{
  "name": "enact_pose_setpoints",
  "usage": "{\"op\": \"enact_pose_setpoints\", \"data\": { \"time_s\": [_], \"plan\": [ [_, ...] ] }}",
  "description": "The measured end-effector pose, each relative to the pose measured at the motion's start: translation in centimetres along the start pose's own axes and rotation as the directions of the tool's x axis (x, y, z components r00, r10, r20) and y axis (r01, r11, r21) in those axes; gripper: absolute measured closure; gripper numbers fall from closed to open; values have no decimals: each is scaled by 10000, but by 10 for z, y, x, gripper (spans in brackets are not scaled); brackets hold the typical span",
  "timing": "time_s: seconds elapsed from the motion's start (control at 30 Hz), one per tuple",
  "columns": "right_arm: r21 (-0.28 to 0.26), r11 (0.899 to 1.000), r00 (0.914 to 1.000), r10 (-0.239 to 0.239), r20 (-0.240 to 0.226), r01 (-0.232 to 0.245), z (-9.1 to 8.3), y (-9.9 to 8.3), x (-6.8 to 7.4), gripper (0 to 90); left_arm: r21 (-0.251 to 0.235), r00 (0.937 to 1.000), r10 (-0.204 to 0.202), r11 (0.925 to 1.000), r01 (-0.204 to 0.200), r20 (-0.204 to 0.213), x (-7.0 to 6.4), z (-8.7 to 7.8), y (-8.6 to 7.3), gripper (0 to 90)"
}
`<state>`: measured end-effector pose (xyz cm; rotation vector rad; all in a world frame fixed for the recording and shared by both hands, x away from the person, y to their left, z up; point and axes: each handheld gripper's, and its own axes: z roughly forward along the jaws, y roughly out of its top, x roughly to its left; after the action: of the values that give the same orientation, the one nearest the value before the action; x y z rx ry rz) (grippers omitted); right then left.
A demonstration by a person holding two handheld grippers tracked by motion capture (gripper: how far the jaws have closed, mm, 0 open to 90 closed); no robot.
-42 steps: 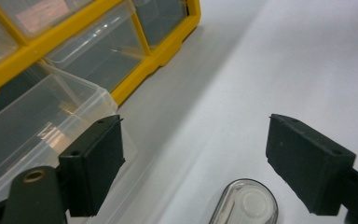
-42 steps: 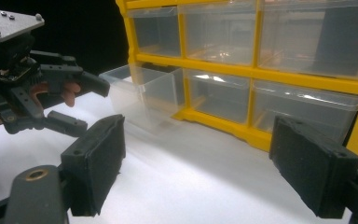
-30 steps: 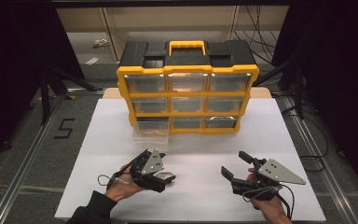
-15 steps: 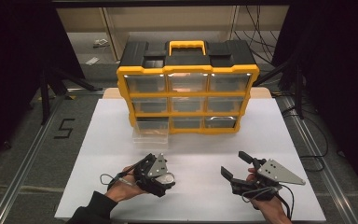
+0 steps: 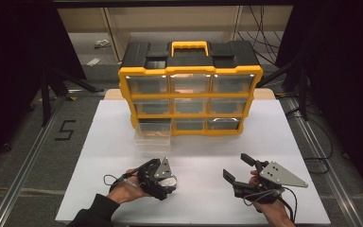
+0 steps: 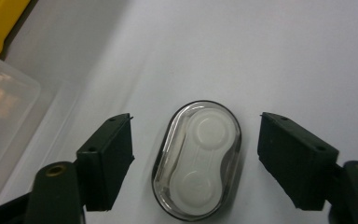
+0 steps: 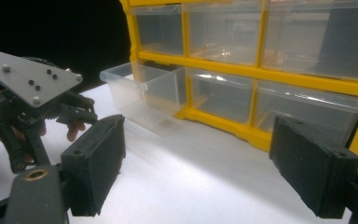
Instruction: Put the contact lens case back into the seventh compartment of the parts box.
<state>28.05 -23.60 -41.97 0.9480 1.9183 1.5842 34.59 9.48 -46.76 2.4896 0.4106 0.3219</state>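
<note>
Hovering low over the white table (image 5: 123, 137), the left gripper (image 6: 196, 158) had its jaws spread wide, one on each side of a small clear oval case (image 6: 196, 160) — and neither jaw was touching it. The case lay flat on the table between them, two round white wells visible through its lid, one above the other in the left gripper view. From the high view, that left gripper (image 5: 166, 182) sat near the front edge of the table, left of centre, with the case (image 5: 169, 181) just peeking out beneath it and the left hand (image 5: 125, 189) wrapped around the handle.

Over on the other side, the right gripper (image 5: 238, 168) was held just above the table, well apart from the left one, jaws wide apart and nothing between them. It pointed toward the yellow organizer (image 5: 190, 90) at the back of the table, which the right gripper view showed beyond its open jaws (image 7: 196, 172).

One clear drawer (image 5: 152, 132) in the organizer's bottom row, at the left, was pulled out toward the person; the other drawers sat pushed in. The case rested well in front of that open drawer, not in it
</note>
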Motion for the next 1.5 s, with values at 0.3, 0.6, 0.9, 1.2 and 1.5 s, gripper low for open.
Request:
{"op": "enact_pose_setpoints", "data": {
  "time_s": [0.3,0.6,0.9,1.2,1.5],
  "plan": [
    [6,10000,10000,10,-12,-10,0,0,0,193,357,9988,-333,9989,319,371,7,7,-2,331],
    [20,10000,10000,42,-17,-42,0,0,0,193,574,9961,-510,9972,469,724,7,10,-2,427],
    [28,10000,10000,14,-8,-14,1,0,0,194,526,9970,-445,9978,412,632,5,7,-1,490],
    [15,10000,10000,-4,-4,4,0,0,0,194,-336,9984,-558,9979,562,130,5,-6,2,490],
    [40,10000,10000,-5,7,5,0,0,0,194,-1622,9935,-965,9830,857,-599,7,-18,3,490]
  ]
}}
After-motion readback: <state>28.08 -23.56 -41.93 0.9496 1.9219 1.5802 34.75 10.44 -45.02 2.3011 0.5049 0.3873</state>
